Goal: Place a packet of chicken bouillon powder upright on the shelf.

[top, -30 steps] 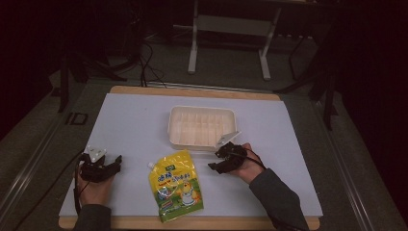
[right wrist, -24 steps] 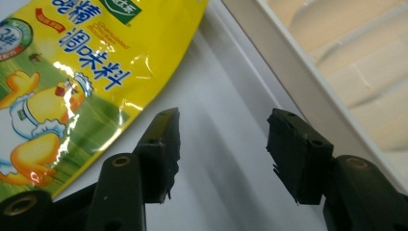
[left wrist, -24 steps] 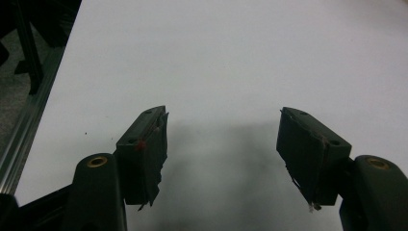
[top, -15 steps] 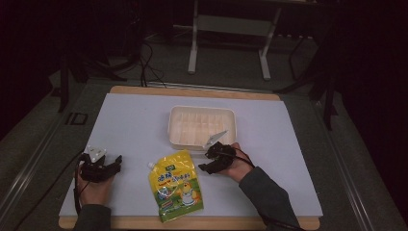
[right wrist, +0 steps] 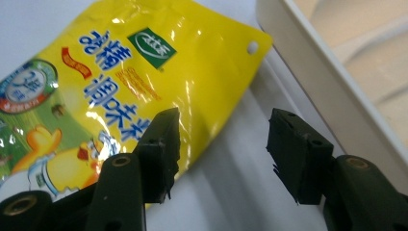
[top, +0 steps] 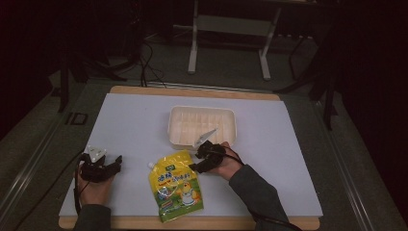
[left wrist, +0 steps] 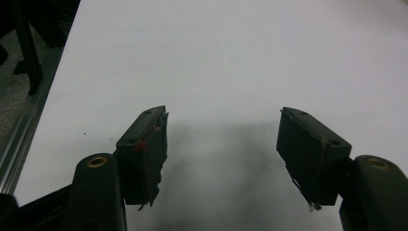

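Yellow pouch (top: 176,185) lies flat near the table's (top: 130,120) front edge, below the white tray (top: 202,125). Your right gripper (top: 198,161) has slid left, jaws spread at the pouch's upper right edge. Your left gripper (top: 115,162) hasn't moved, jaws spread over bare table.

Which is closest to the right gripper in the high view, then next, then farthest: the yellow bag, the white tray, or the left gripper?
1. Yellow bag, just left of the right gripper.
2. White tray, right behind it.
3. Left gripper, far across at the table's left.
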A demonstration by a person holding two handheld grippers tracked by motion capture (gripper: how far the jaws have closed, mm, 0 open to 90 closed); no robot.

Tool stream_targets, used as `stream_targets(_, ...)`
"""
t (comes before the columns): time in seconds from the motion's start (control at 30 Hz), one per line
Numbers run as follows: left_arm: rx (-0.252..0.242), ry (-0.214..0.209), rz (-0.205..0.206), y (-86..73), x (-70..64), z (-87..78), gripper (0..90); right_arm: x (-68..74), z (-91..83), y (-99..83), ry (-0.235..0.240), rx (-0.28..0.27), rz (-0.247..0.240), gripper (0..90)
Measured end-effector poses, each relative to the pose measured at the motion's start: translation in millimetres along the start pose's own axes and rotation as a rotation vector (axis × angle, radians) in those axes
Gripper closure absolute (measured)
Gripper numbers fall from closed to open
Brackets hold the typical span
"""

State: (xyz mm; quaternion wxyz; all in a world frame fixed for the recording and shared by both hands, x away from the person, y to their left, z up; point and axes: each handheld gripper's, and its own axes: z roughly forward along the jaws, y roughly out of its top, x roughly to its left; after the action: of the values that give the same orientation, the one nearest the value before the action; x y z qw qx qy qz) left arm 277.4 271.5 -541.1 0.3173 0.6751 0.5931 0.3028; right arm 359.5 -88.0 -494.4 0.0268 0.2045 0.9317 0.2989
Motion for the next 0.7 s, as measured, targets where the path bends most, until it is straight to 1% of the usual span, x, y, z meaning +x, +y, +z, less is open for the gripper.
stream_targets(0.1,0.000,-0.001,0.000,0.0,0.1,0.1,34.7,0.6,3.2,2.8,0.010,0.002,-0.003,44.8)
stream_targets(0.13,0.000,-0.001,-0.001,0.0,0.1,0.0,34.7,0.6,6.8,5.7,0.024,0.000,0.004,44.8)
stream_targets(0.3,-0.001,-0.002,-0.001,0.0,0.2,0.0,34.8,-0.3,13.4,9.6,0.044,-0.002,0.010,44.9)
stream_targets(0.43,-0.001,-0.004,-0.003,0.0,0.3,0.1,34.7,-0.9,21.6,13.0,0.065,0.010,0.023,45.3)
stream_targets(0.47,-0.001,-0.004,-0.003,0.0,0.3,0.1,34.7,-0.8,23.2,13.5,0.071,0.015,0.034,45.4)
stream_targets(0.63,0.000,-0.004,-0.003,0.0,0.3,0.1,34.7,-0.2,29.6,15.0,0.086,0.031,0.031,46.6)
stream_targets(0.67,0.000,-0.004,-0.001,0.0,0.3,0.1,34.7,-0.1,31.3,15.8,0.094,0.031,0.040,48.8)
stream_targets(0.7,0.000,-0.004,-0.001,0.0,0.3,0.1,34.7,-0.1,31.3,15.8,0.094,0.031,0.040,48.8)
